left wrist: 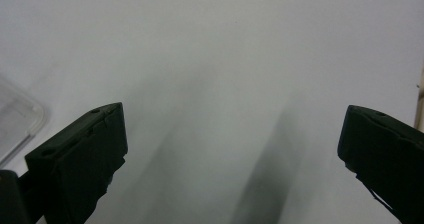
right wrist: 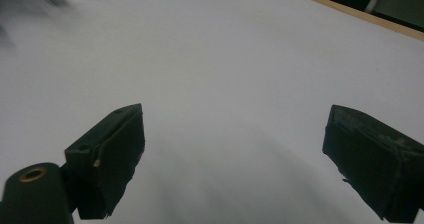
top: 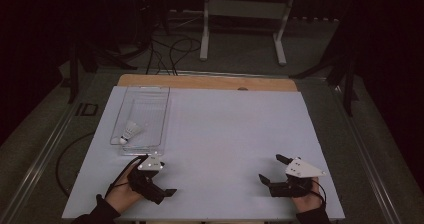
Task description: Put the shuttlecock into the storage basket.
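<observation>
Far-left in clear tray (top: 162, 121), shuttlecock (top: 130, 131) lies cork nearward; left gripper (top: 160, 176) nearer, just near of tray. Both it and right gripper (top: 272, 169) gape empty.

A white tabletop (top: 225, 134) has a brown wooden edge (top: 207, 82) at the far side. A clear tray (top: 150, 96) sits on its left part, and a white shuttlecock (top: 131, 131) lies inside. Black cables (top: 170, 54) lie on the floor (top: 240, 49) beyond, by a white stand (top: 242, 14).
</observation>
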`<move>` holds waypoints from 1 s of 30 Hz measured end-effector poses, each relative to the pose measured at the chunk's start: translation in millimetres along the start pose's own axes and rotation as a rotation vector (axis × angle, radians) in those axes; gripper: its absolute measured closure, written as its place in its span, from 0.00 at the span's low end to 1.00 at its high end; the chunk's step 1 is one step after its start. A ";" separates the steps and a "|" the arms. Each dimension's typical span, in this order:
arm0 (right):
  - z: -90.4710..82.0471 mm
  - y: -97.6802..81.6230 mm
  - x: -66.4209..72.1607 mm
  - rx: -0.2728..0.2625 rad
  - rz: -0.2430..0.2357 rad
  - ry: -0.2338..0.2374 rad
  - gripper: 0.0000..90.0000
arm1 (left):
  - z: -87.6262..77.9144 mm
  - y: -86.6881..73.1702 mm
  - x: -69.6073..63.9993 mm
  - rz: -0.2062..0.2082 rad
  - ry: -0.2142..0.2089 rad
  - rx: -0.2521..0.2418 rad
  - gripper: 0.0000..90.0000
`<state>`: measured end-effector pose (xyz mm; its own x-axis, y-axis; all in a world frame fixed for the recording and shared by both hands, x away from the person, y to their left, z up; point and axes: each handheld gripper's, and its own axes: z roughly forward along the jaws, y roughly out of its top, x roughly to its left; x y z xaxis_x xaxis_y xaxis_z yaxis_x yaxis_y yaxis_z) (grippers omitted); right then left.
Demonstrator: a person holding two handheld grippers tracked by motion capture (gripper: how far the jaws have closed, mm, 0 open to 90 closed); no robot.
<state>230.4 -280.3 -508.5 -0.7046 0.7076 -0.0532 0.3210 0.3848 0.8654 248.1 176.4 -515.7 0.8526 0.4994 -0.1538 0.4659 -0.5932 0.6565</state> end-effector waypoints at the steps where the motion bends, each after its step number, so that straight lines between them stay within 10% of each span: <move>1: 0.1 -0.2 -0.1 0.001 -0.001 0.002 0.11 | -0.7 -1.2 0.5 0.000 0.006 0.000 0.01; 30: -0.1 -0.4 0.2 0.001 -0.006 0.004 0.11 | 1.3 -16.7 -1.6 -0.071 0.135 -0.059 0.01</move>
<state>230.0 -280.4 -508.8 -0.7090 0.7029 -0.0570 0.3171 0.3900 0.8645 239.3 184.7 -527.3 0.7764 0.6217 -0.1031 0.5058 -0.5170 0.6906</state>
